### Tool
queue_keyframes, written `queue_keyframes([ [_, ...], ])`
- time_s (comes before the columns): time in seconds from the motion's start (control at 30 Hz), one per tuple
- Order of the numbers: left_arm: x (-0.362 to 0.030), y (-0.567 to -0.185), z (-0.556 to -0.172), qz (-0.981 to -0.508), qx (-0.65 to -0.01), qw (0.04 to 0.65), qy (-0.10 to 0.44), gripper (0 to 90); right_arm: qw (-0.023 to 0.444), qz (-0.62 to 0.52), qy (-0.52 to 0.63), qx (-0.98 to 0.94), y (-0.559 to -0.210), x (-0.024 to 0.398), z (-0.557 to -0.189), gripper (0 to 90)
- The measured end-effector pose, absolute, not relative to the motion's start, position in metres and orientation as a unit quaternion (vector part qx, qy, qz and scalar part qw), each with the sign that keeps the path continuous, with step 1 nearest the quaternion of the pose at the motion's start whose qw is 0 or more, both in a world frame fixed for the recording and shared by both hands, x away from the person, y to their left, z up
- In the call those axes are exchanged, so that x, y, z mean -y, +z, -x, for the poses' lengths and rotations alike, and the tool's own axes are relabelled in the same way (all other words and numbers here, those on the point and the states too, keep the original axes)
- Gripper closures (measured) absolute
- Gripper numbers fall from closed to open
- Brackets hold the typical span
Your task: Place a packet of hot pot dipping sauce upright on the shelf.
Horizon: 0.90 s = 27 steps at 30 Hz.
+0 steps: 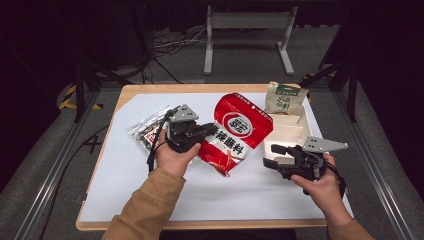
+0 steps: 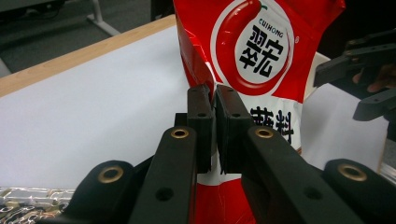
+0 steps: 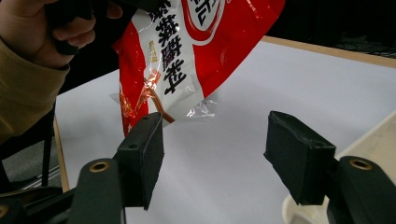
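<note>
Left gripper [image 2: 215, 100] clamped on the red sauce pouch's [image 1: 240, 131] edge, pouch lifted above the white mat [image 1: 120, 165]; right gripper [image 3: 219, 161] nearby, jaws wide, holding nothing. Beige tray [image 1: 295, 131] just beyond.

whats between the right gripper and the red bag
Nothing: bare white sheet separates the open right gripper from the red bag hanging beyond, as the right gripper view shows.

Bare white mat [image 1: 240, 192] lies open beneath the lifted red pouch [image 1: 239, 131].
</note>
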State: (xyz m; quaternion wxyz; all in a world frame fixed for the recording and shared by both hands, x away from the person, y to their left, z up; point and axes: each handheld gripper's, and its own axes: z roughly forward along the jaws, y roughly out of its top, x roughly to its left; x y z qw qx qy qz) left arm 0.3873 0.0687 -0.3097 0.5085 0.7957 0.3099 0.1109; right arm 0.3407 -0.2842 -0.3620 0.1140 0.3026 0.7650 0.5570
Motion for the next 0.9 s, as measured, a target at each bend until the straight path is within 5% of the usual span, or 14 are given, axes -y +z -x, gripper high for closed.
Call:
queue_keyframes([
  [0.9,-0.067,-0.326,-0.372,-0.785,-0.287,0.541,0.098,85.3,0.068,-0.289,0.575,-0.762,-0.365,0.237,-0.358,39.4],
])
